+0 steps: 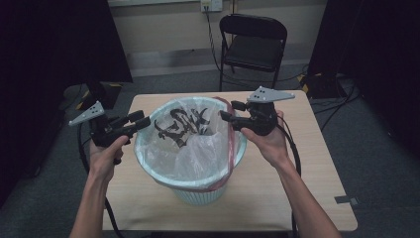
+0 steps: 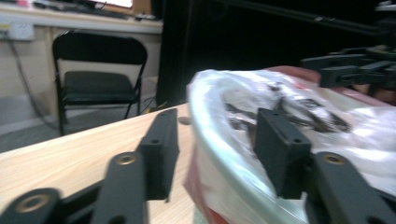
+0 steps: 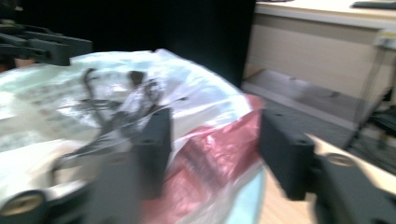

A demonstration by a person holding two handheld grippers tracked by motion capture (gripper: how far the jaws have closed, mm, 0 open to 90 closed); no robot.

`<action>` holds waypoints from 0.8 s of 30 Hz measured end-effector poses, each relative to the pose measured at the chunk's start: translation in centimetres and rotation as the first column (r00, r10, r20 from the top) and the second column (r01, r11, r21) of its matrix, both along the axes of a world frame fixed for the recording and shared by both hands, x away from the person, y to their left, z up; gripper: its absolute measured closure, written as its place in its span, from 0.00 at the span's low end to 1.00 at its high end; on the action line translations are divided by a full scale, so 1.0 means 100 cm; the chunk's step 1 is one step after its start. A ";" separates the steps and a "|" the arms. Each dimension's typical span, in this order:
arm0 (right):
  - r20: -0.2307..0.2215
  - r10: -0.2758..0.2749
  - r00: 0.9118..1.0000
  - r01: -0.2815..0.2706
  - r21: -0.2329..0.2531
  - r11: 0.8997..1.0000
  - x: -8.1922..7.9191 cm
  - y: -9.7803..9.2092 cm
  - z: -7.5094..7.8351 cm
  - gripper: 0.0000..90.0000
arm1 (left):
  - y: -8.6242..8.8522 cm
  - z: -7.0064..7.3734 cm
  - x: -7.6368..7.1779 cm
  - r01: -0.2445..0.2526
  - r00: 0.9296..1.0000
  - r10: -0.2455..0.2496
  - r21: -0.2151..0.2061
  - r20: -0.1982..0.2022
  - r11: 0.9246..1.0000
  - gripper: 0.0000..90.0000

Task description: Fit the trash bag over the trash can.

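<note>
A pale blue waste bin (image 1: 198,196) stands in the middle of the table, lined with a translucent white bag (image 1: 198,148) that has black print and a red band (image 1: 230,144) folded over the rim. My left gripper (image 1: 141,120) is at the bin's left rim. In the left gripper view it (image 2: 219,154) is open, one jaw outside and one inside the bag-covered rim (image 2: 219,140). My right gripper (image 1: 227,111) is at the right rim. It (image 3: 217,154) is open too, with the red band (image 3: 215,154) between its jaws.
The wooden table (image 1: 317,163) has bare room to the right of the bin and a strip of tape (image 1: 346,200) near its front right corner. A black folding chair (image 1: 252,44) stands beyond the far edge. Cables lie on the floor (image 1: 341,99).
</note>
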State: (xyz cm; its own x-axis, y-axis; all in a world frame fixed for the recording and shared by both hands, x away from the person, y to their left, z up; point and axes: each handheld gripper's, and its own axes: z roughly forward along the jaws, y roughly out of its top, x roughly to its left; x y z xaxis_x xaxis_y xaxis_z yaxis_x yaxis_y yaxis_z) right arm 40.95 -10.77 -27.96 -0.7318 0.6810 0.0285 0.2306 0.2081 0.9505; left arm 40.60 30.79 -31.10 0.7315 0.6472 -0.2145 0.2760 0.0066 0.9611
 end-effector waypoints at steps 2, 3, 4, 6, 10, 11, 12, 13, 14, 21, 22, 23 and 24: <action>-0.020 0.013 1.000 -0.013 0.014 1.000 0.001 -0.002 -0.001 0.67 | -0.002 -0.001 0.002 -0.004 1.000 0.004 0.012 -0.010 1.000 0.56; -0.009 0.009 1.000 -0.009 0.015 1.000 -0.001 -0.005 -0.001 0.74 | -0.002 -0.002 0.002 0.005 1.000 -0.005 0.005 -0.012 1.000 0.56; -0.004 0.004 1.000 -0.004 0.005 1.000 -0.002 -0.005 -0.001 0.76 | -0.002 -0.002 0.001 0.007 1.000 -0.007 -0.001 -0.011 1.000 0.58; 0.010 -0.012 1.000 0.012 -0.020 1.000 -0.003 -0.007 -0.002 0.87 | -0.001 -0.002 -0.002 0.023 1.000 -0.023 -0.007 -0.009 1.000 0.62; 0.017 -0.011 1.000 0.011 0.024 1.000 -0.005 -0.016 -0.006 1.00 | -0.002 -0.001 -0.014 0.029 1.000 -0.029 0.014 -0.002 0.999 0.65; 0.026 -0.019 0.999 0.019 0.030 0.999 -0.005 -0.018 -0.007 1.00 | -0.001 -0.001 -0.017 0.024 1.000 -0.024 0.014 -0.001 1.000 0.64; 0.034 -0.027 0.999 0.026 0.029 0.999 -0.005 -0.020 -0.008 1.00 | 0.000 -0.001 -0.019 0.025 1.000 -0.025 0.010 -0.003 1.000 0.65; 0.037 -0.031 0.999 0.030 0.033 0.999 -0.005 -0.022 -0.009 1.00 | 0.001 -0.001 -0.022 0.023 1.000 -0.023 0.006 0.001 1.000 0.65; 0.030 -0.034 0.999 0.032 0.050 0.998 -0.005 -0.025 -0.011 1.00 | 0.001 -0.001 -0.024 0.021 1.000 -0.021 0.007 0.003 1.000 0.65; 0.022 -0.075 0.997 0.074 0.074 0.995 -0.005 -0.038 -0.025 1.00 | 0.003 -0.002 -0.026 0.023 1.000 -0.023 -0.008 0.003 1.000 0.65; 0.017 -0.075 0.997 0.074 0.081 0.994 -0.005 -0.040 -0.029 1.00 | 0.003 -0.003 -0.026 0.020 1.000 -0.020 -0.010 0.004 1.000 0.65; 0.010 -0.073 0.997 0.072 0.089 0.993 -0.005 -0.041 -0.034 1.00 | 0.003 -0.004 -0.027 0.018 1.000 -0.018 -0.019 0.004 1.000 0.65; 0.009 -0.071 0.997 0.070 0.091 0.993 -0.006 -0.041 -0.038 1.00 | 0.004 -0.004 -0.027 0.019 1.000 -0.019 -0.024 0.003 1.000 0.65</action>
State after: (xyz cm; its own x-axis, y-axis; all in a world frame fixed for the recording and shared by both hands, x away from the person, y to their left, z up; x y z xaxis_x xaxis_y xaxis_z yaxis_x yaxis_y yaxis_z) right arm 40.38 -14.84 -31.73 -0.6827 0.7259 0.0836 0.2301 0.1051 0.9675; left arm 37.85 31.14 -31.51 0.7444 0.6278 -0.2275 0.2735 0.0241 0.9616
